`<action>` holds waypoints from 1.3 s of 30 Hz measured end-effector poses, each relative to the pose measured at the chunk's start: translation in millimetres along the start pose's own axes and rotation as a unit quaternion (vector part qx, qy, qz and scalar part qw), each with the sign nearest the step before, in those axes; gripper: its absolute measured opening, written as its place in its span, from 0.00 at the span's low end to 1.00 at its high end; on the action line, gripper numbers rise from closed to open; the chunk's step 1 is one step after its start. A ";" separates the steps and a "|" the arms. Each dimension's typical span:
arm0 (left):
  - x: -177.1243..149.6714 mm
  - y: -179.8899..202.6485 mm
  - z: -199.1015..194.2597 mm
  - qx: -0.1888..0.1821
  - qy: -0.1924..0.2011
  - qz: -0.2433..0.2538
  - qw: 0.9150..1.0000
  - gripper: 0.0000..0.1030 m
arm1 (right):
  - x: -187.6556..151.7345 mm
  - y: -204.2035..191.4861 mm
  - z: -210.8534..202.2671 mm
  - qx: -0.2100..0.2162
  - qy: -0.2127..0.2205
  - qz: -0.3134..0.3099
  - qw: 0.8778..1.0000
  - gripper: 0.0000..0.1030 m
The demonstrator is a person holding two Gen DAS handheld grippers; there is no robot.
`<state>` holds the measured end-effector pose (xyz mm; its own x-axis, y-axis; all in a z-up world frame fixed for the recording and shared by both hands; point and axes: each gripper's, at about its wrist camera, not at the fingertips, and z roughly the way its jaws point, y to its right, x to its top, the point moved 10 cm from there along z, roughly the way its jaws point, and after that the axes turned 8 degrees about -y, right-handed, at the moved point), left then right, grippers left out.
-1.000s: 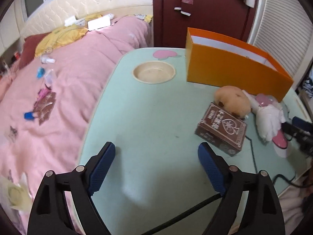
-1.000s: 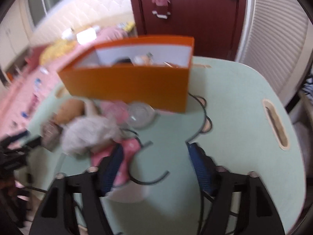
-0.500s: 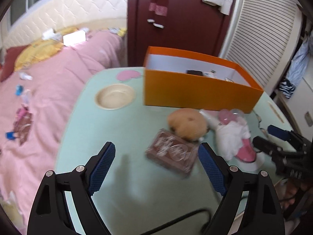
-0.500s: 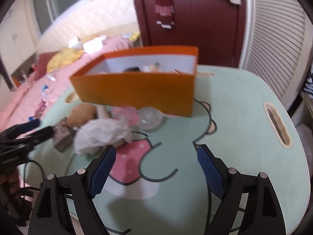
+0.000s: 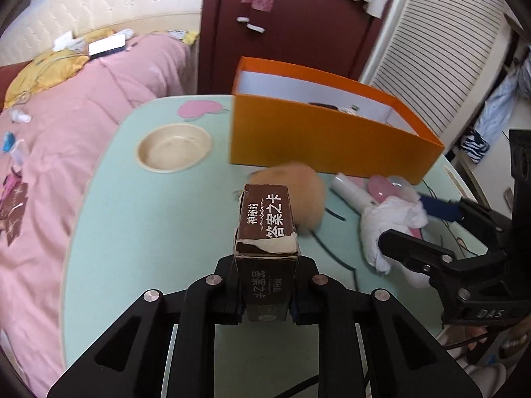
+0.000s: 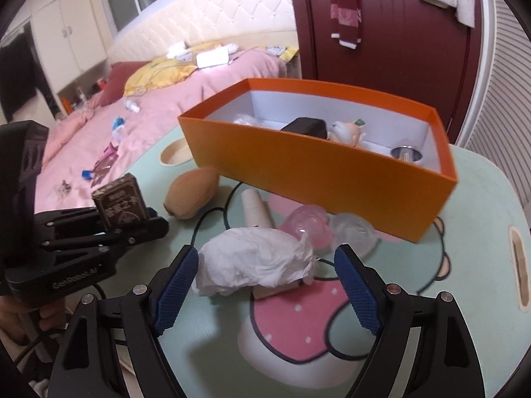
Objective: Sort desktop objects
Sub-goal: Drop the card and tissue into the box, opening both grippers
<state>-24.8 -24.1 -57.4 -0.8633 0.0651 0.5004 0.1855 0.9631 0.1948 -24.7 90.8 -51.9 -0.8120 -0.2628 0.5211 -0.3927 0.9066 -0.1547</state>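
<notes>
Left fingers (image 5: 236,293) clamp one card box (image 5: 265,232) — right fingers (image 6: 356,293) spread

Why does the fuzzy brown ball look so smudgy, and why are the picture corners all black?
In the left wrist view the brown plush ball is smeared with motion blur, while the card box in the left gripper looks sharp. In the right wrist view the ball looks clearer. Both views are fisheye, so edges bend and corners go dark.

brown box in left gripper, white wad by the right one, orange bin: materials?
Brown box: printed cardboard, matte; torn edge shows pale paper core. White wad: likely tissue or thin paper, crumpled with soft creases. Orange bin: looks like paperboard, smooth orange outside, white inside, thin straight walls.
</notes>
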 end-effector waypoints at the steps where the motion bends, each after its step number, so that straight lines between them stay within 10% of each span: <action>1: 2.8 -0.6 -5.3 -0.002 0.006 -0.001 1.000 0.20 | -1.8 -1.8 3.1 -0.001 -0.009 -0.007 1.000 0.39; 10: 54.9 16.5 -45.5 -0.008 0.066 0.032 0.997 0.20 | 6.9 1.4 -16.4 0.011 0.019 -0.010 1.000 0.28; 21: 158.5 68.8 -30.2 -0.023 0.093 0.079 0.992 0.20 | 104.7 45.2 -52.0 -0.030 0.115 0.024 0.993 0.21; 28: 149.6 54.0 3.4 0.001 0.053 0.058 0.997 0.63 | 95.3 70.9 -31.8 -0.040 0.089 0.052 0.994 0.49; 39: 132.2 -1.4 -41.0 0.014 0.082 -0.003 0.996 0.63 | 68.7 114.8 -60.5 -0.047 0.112 0.113 0.986 0.51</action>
<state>-120.0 -27.6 43.0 -0.7752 0.0177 0.6315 0.1650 0.9706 0.1753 -99.4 196.8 17.0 -0.7543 0.0190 0.6563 -0.1628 0.9629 -0.2151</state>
